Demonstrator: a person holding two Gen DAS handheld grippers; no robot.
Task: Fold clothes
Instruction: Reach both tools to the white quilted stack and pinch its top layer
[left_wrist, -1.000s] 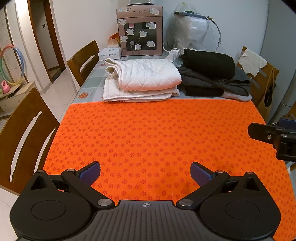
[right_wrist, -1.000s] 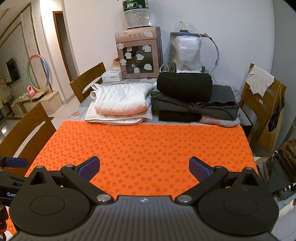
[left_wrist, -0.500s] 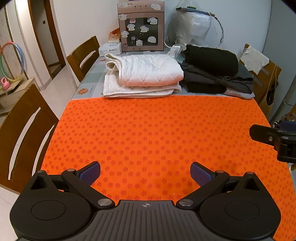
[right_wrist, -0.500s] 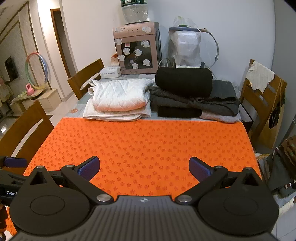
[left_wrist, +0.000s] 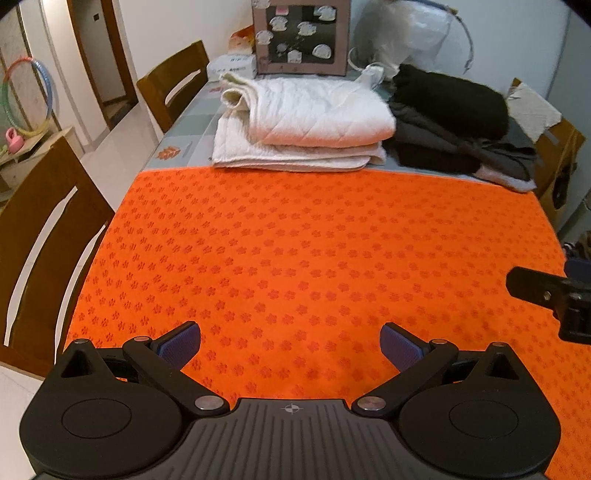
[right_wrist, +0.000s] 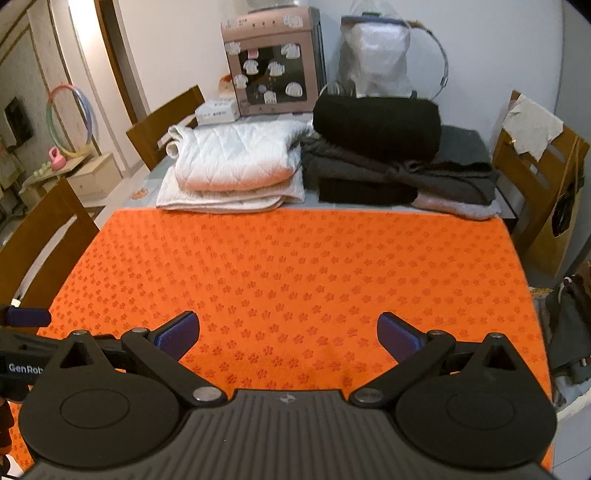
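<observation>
A folded white quilted garment pile lies at the far side of the table, left of a stack of dark folded clothes. An orange patterned mat covers the near table. My left gripper is open and empty over the mat's near edge. My right gripper is open and empty over the mat's near edge. The right gripper's finger shows at the right edge of the left wrist view.
A pink box with stickers and a plastic-wrapped object stand at the back. Wooden chairs stand at left and right. A bag of dark clothes sits right of the table.
Both grippers have moved forward toward the clothes piles and tilted slightly down. Both stay open and empty.
</observation>
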